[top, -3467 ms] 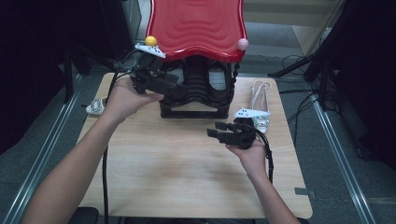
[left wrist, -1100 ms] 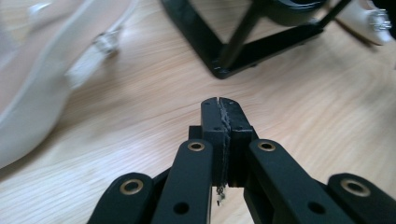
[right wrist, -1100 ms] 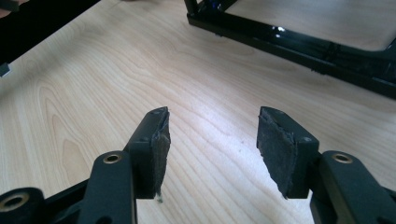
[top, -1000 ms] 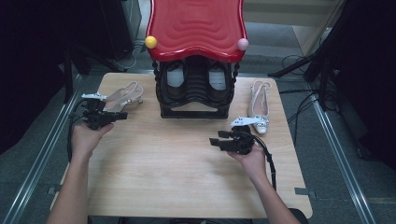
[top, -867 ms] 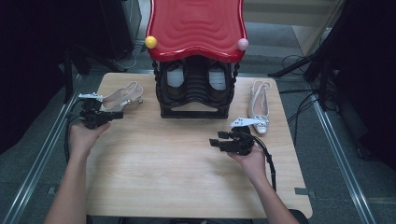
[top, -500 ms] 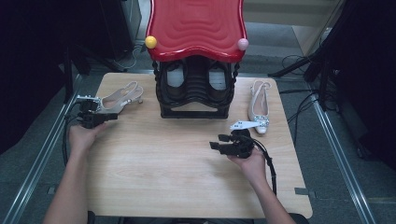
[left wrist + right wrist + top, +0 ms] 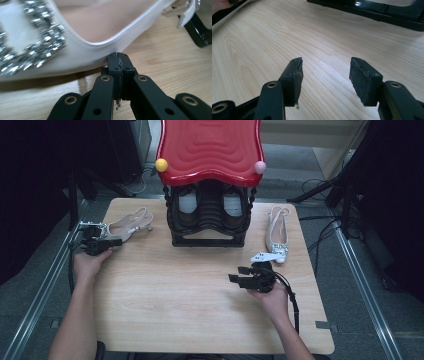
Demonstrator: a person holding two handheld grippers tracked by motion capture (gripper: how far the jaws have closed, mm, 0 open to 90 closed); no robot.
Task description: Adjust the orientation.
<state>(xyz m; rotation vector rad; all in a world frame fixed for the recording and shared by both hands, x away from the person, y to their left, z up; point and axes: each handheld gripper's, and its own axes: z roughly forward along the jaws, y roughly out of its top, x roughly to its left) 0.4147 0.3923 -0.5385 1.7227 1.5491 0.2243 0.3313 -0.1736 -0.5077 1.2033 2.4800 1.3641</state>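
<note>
A pale slingback shoe (image 7: pixel 127 222) with a crystal buckle lies on the left of the wooden table (image 7: pixel 200 320), its toe toward the left edge. My left gripper (image 7: pixel 116 241) is just in front of that toe with its jaws shut and nothing between them. In the left gripper view the closed tips (image 7: pixel 117 56) sit against the shoe's side (image 7: pixel 75 32). A matching shoe (image 7: pixel 277 232) lies at the right of the table. My right gripper (image 7: pixel 236 274) rests open near the table's middle right, pointing left, with bare wood between its pads (image 7: pixel 325 72).
A black shoe rack (image 7: pixel 210 215) with a red wavy top (image 7: pixel 210 147) stands at the back centre and holds two shoes. Its black base (image 7: pixel 387 12) lies ahead of the right gripper. Cables trail on the floor at the right.
The left hand has come away from the rack, and a shoe now lies at the table's left. In the last second that hand sank slightly toward the left edge. The right gripper has barely moved.
</note>
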